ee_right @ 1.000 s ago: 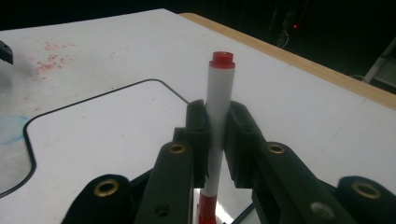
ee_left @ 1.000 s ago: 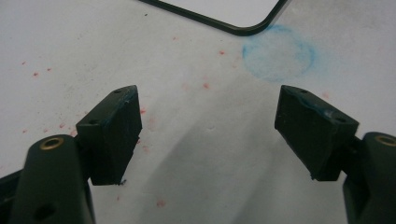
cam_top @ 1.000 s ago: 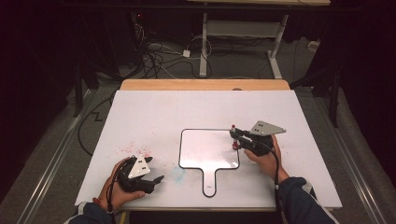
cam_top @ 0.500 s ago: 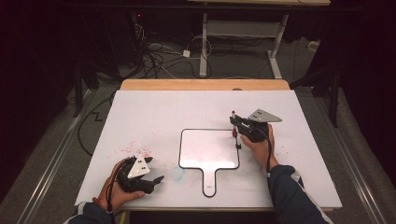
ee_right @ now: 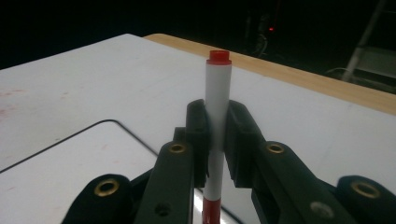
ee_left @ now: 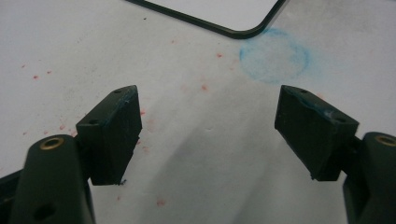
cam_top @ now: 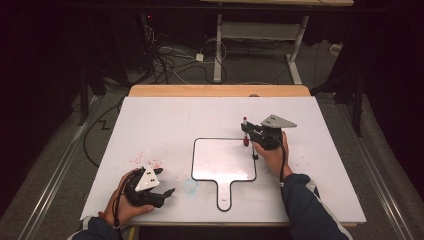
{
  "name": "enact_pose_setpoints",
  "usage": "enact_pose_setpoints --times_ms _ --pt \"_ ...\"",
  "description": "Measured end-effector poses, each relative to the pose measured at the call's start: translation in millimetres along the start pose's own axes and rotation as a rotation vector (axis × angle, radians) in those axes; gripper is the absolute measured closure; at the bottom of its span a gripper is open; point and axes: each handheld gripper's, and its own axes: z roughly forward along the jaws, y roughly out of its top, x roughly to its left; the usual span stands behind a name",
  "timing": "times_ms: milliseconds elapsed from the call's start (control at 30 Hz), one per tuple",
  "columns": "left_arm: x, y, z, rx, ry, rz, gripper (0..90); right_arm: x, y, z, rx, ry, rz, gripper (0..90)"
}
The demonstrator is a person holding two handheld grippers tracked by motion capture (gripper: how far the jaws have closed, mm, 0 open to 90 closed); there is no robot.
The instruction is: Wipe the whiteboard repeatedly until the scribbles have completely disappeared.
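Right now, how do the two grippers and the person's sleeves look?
Both the left gripper and the right gripper are black, each with a grey three-cornered plate on top and a dark trailing cable. Brass-coloured rivets dot the arms, and the pads are blocky. The sleeves are dark blue.
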Motion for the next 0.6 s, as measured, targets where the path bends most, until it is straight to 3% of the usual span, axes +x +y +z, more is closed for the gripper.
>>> enact_pose_setpoints --times_ms 133,233,367,600 --pt "-0.7 0.6 -0.4 0.001 0.003 0.003 21.8 19.1 -4.4 -10.3 0.004 0.070 -0.033 81.9" --pt "-1.6 1.0 0.4 0.005 0.003 0.005 21.8 29.5 -9.5 -18.5 -0.004 0.115 -0.020 81.9" --pt "-2.2 1.6 0.3 0.005 0.005 0.010 21.8 42.8 -10.8 -27.5 0.012 0.140 -0.067 81.9" --pt "-2.1 1.2 -0.5 0.004 0.007 0.010 21.8 41.5 -16.3 -48.4 0.021 0.129 -0.080 81.9"
